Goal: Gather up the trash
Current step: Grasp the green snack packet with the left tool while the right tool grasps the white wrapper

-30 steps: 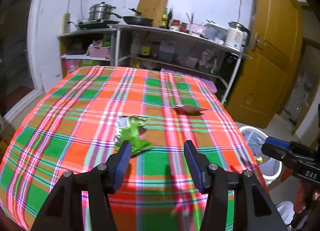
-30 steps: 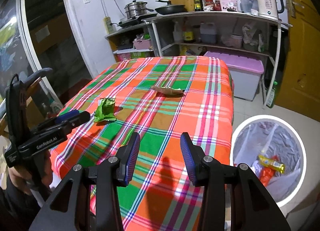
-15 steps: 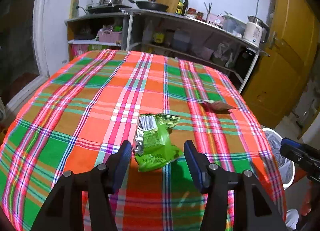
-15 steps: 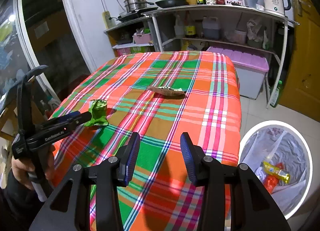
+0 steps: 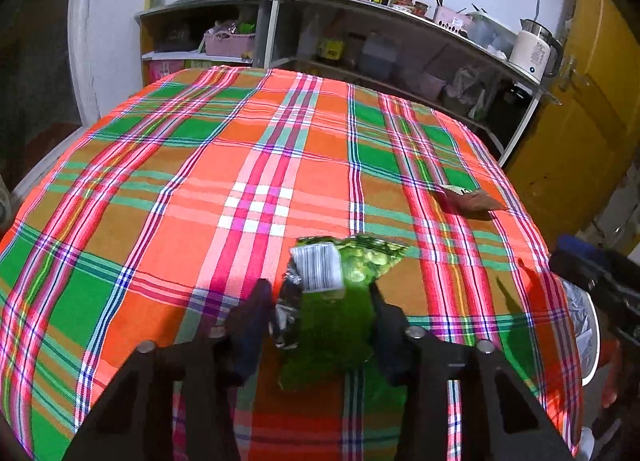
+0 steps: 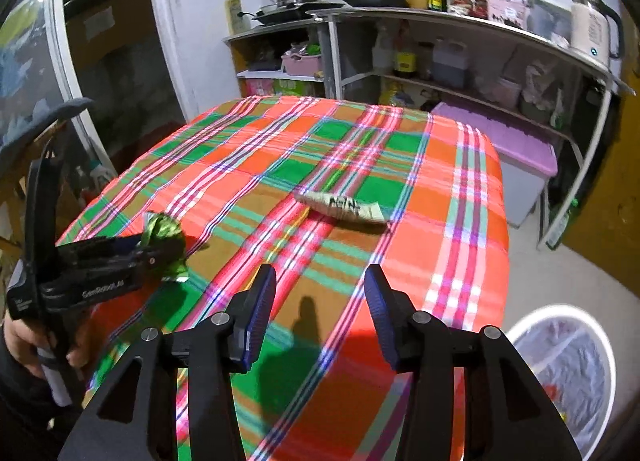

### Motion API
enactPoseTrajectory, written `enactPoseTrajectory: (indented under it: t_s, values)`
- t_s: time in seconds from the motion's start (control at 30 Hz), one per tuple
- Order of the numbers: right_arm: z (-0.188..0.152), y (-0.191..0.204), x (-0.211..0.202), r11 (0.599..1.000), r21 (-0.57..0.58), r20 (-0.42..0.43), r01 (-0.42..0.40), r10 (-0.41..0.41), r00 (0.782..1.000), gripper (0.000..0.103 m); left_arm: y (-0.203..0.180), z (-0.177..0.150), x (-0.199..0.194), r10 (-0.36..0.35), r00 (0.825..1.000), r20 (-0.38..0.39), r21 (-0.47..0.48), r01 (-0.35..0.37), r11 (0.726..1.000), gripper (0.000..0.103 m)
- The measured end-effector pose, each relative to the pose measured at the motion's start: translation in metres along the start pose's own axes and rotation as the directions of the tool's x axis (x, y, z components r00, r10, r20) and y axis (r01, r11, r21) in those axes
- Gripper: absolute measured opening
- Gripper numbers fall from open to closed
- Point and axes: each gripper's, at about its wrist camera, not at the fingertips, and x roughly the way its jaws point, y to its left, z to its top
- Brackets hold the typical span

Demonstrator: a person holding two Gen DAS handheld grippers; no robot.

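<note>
A crumpled green snack bag (image 5: 340,301) lies on the plaid tablecloth (image 5: 248,165) near its front edge. My left gripper (image 5: 320,309) straddles the bag, and its jaws are closing, with the pads right at the bag's two sides. The right wrist view shows the same gripper (image 6: 160,249) at the left, with the green bag (image 6: 162,227) bunched at its tips. A rolled brown wrapper (image 6: 344,209) lies farther back, toward the cloth's right side. My right gripper (image 6: 320,301) hovers over the table's near edge. Its jaws are opening and nothing is between them.
A white-rimmed bin (image 6: 568,377) lined with a plastic bag stands on the floor off the table's right corner. Behind the table run metal shelves (image 5: 360,9) with pots, bottles and a kettle (image 5: 534,47). A purple storage box (image 6: 508,137) and a yellow door (image 5: 580,133) lie to the right.
The left gripper moved forward and down until the green bag came between its fingers, and the fingers narrowed. The right gripper shifted left over the table, and the bin slid toward the frame's right edge.
</note>
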Motion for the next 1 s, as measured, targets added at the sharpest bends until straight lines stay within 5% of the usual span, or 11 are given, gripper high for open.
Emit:
enactPoseTrajectory:
  t_s: [0.57,0.8,0.9,1.0]
  values:
    - [0.029,0.006,0.068,0.977,-0.200,-0.072,0.067,-0.083,0.994,0.047,0.003,0.001,0.002,-0.053,0.999,-0.004,-0.013,0.053,0.999,0.038]
    - [0.035,-0.004,0.093,0.992,-0.125,-0.132,0.033,-0.050,0.990,0.046,0.002,0.002,0.003,-0.062,0.998,-0.005,-0.014,0.062,0.998,0.038]
    - [0.035,-0.011,0.091,0.997,-0.072,-0.124,0.026,-0.035,0.992,0.019,0.002,0.001,0.003,-0.062,0.998,-0.004,-0.013,0.062,0.998,0.038]
    - [0.036,-0.013,0.086,0.998,-0.053,-0.112,0.029,-0.035,0.993,0.012,0.000,0.001,0.003,-0.066,0.998,-0.004,-0.004,0.066,0.998,0.037]
